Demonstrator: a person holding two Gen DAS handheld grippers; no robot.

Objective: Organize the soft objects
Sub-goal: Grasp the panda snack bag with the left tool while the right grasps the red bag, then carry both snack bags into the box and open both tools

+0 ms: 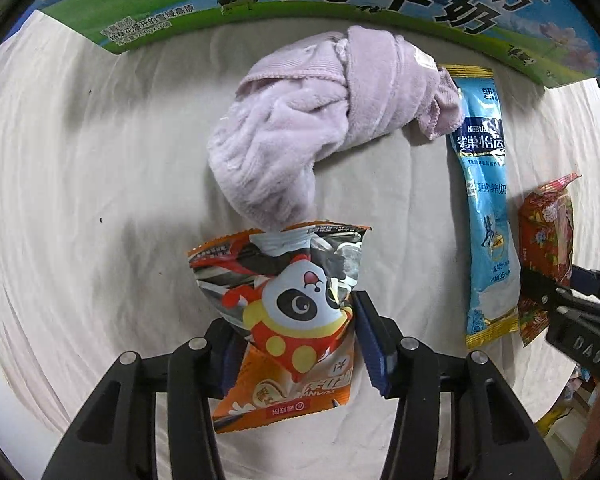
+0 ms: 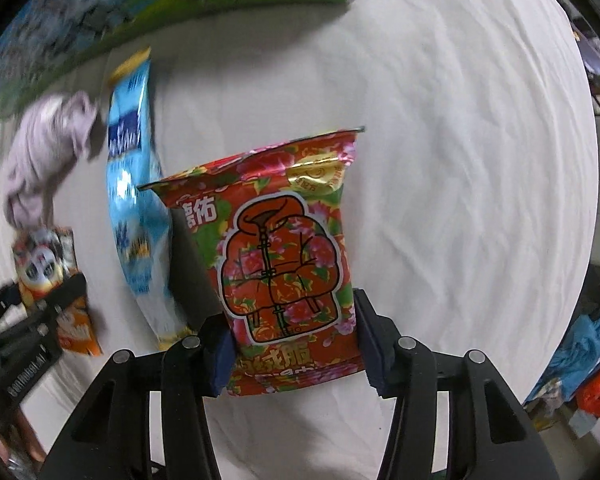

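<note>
From each gripper we look down and forward, close over the white cloth [image 1: 80,200], both views sharing the blue sachet [image 1: 486,208] beside the milk carton [image 1: 180,12].

Matt, wrinkled off-white cloth [image 1: 80,160] underneath everything. Fluffy, napped lilac towel [image 1: 300,128], plush pile with a stitched hem. Glossy crinkled foil-plastic on the orange panda snack bag [image 1: 288,304], silvery where the light catches. Shiny smooth plastic film on the blue milk-powder sachet [image 1: 488,216], yellow-edged at the seals. Glossy printed film on the red floral packet [image 2: 288,256] (a gold, metallic-looking seal near its top). Printed cardboard on the milk carton box [image 1: 220,4], slight sheen. Matt black plastic on the left gripper [image 1: 296,344] and right gripper [image 2: 296,344]; ribbed dark-blue pads [image 1: 370,344], rubbery-looking; small bright metal pins at the joints.
</note>
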